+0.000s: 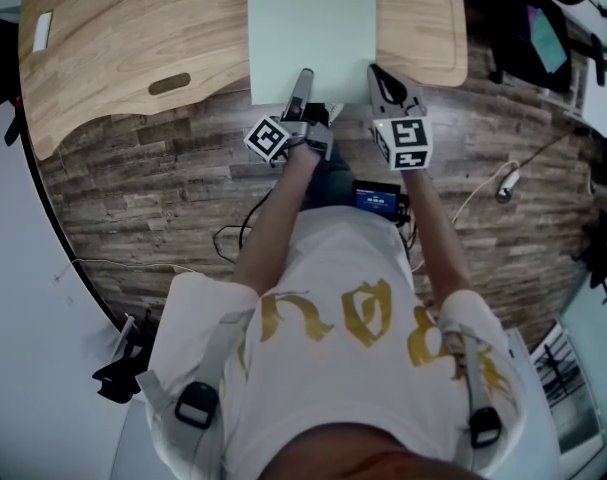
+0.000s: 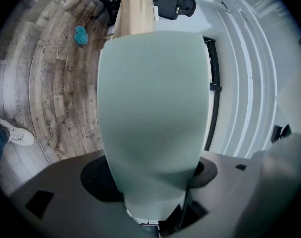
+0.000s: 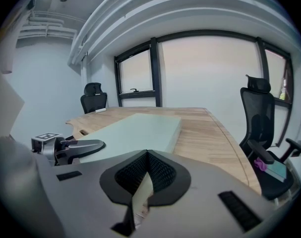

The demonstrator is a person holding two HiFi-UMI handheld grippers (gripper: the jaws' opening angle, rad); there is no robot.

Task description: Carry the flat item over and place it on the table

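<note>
**Item 1:** pale green flat rectangular slab (image 1: 311, 28).
- Location: lying flat on the light wooden table with the curved edge (image 1: 133, 38).
- Most of its length rests on the wood. Its near short end juts past the table edge toward me, over the grey-brown plank floor (image 1: 163, 178).

**Item 2:** my left gripper (image 1: 301, 86).
- Condition: closed across that overhanging end, one jaw above the slab and one below.
- In the left gripper view the slab fills the gap, and the pads look seated on both faces.

**Item 3:** my right gripper (image 1: 381, 80).
- Condition: jaws drawn together with the tips meeting, and no part of the slab between them.
- A thin pale sliver shows in the slit behind the tips; I cannot identify it.
- Position: just beside the slab's near right corner, apart from it as far as I can tell.

**Status**
- Done: the carry looks finished, and the slab's weight appears to be on the table.
- Outstanding, in my judgement: perhaps slide the overhanging end fully onto the wood, then let go with the left and draw both grippers clear.
</note>
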